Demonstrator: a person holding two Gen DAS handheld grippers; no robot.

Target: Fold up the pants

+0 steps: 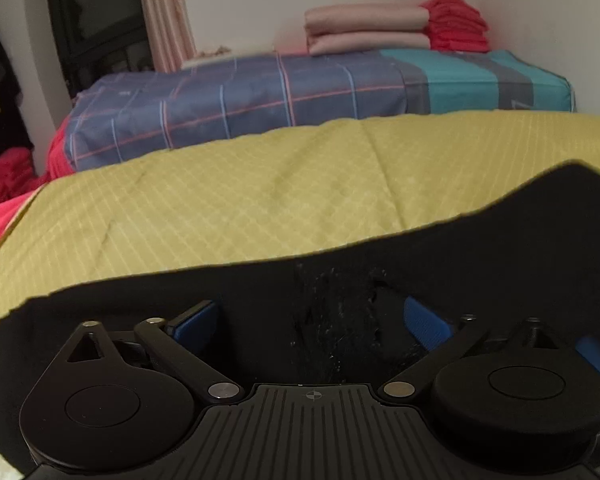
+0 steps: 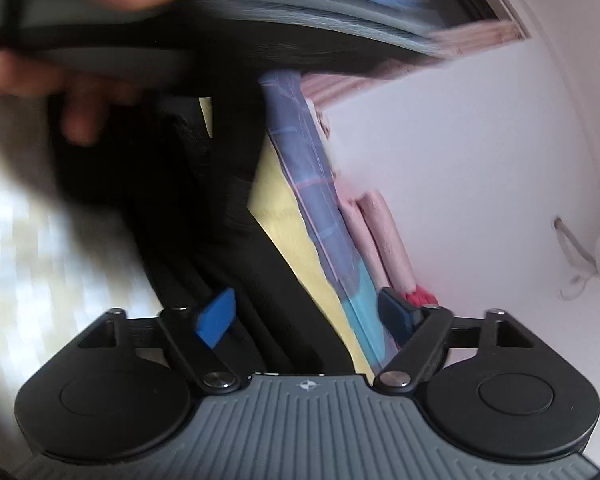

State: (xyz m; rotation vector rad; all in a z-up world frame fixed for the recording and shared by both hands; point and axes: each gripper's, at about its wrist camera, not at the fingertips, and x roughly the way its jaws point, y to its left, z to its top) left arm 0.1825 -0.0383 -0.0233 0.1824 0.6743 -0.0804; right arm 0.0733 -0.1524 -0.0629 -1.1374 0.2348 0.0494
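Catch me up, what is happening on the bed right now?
A person is folding black pants on a yellow bedspread with a gripper in each hand. The left gripper has its blue pads spread wide, with the dark cloth lying between them but not pinched. The right gripper is also open, and black cloth runs through the gap, unclamped. That view is blurred and tilted, with a hand at its top. Folded pink and red laundry sits behind on a checked mattress.

Right gripper (image 2: 306, 318) agape over black pants (image 2: 228, 240), yellow bedcover (image 2: 284, 216) beside.
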